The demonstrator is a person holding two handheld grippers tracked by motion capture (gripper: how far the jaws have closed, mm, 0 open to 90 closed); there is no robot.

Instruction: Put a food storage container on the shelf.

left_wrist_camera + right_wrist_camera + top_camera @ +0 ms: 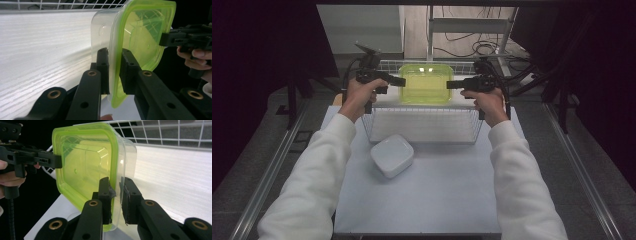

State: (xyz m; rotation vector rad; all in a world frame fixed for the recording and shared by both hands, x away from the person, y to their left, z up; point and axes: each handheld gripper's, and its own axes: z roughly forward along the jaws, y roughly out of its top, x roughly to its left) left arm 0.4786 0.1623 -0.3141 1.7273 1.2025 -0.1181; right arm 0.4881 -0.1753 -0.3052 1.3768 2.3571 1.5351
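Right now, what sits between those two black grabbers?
In the high view, a clear container with a green lid spans the gap between the left gripper and right gripper, each clamped on its rim.

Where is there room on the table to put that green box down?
The white table is bare in front of the white wire basket and right of the white square dish. The basket floor looks free too. Crowded: above the basket, where both claws clamp the green-lidded clear plastic box.

A white square dish (392, 155) lies on the table (437, 200) before a wire basket (422, 127).
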